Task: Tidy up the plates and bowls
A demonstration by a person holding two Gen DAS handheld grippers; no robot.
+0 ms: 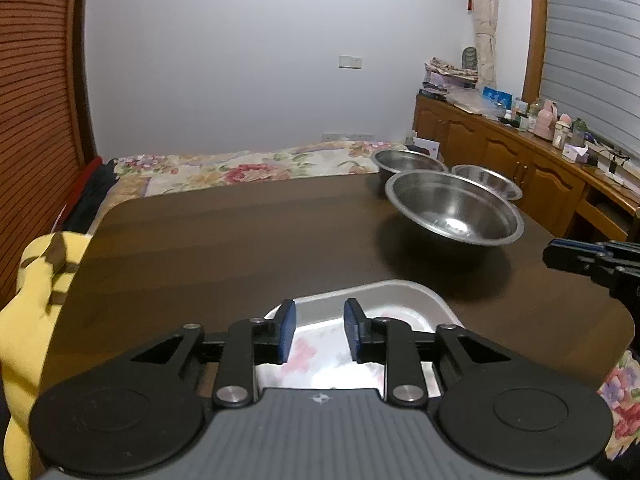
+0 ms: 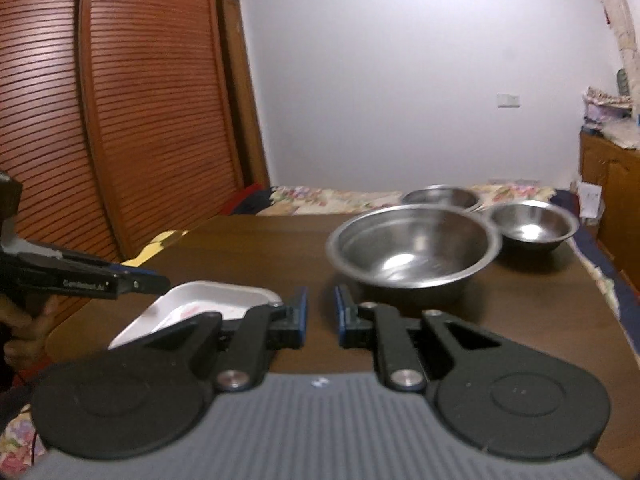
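A white rectangular plate (image 1: 384, 300) with a pink floral print lies at the near edge of the dark wooden table (image 1: 240, 248). My left gripper (image 1: 320, 330) hovers over it, its blue pads apart and touching nothing. A large steel bowl (image 1: 454, 210) stands on the table to the right, with two smaller steel bowls (image 1: 408, 162) (image 1: 488, 180) behind it. In the right wrist view my right gripper (image 2: 321, 312) is just short of the large bowl (image 2: 412, 244), its pads nearly together with nothing between them. The plate (image 2: 208, 300) and left gripper (image 2: 156, 280) show at left.
A yellow plush toy (image 1: 36, 280) leans at the table's left edge. A floral-covered bed (image 1: 248, 168) lies beyond the far edge. A cluttered wooden cabinet (image 1: 520, 152) runs along the right wall, and louvred wardrobe doors (image 2: 120, 120) stand at left.
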